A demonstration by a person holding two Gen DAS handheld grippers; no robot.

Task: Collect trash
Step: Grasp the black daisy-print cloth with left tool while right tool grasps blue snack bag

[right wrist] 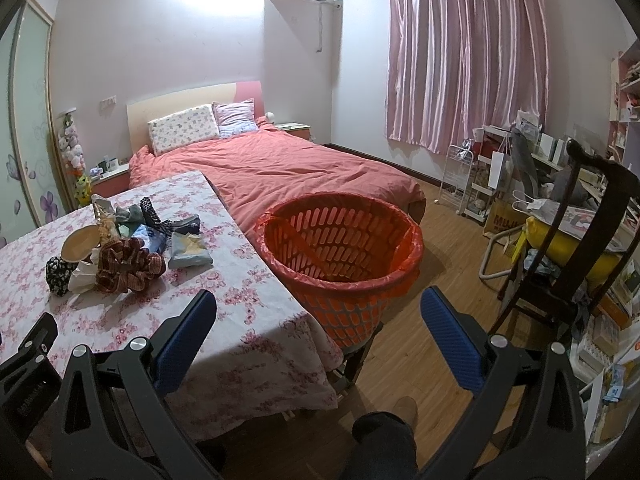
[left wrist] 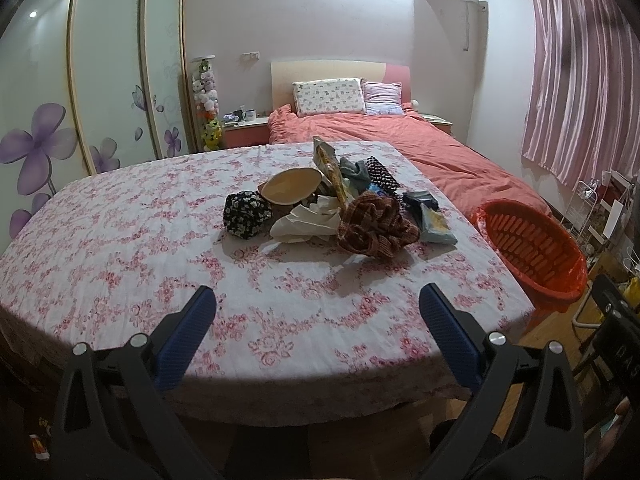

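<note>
A pile of mixed items sits on the floral-cloth table: crumpled white paper, a light-blue snack wrapper, a yellow wrapper, a beige bowl, a brown plaid scrunchie and a black floral pouch. The pile shows at the left of the right wrist view, with the scrunchie and blue wrapper. An orange basket with a red liner stands right of the table; it also shows in the left wrist view. My left gripper is open and empty near the table's front edge. My right gripper is open and empty before the basket.
A bed with a coral cover lies behind the table. A dark wooden chair with yellow items stands at the right, with white racks and clutter beyond. A wardrobe is on the left. My knee shows below.
</note>
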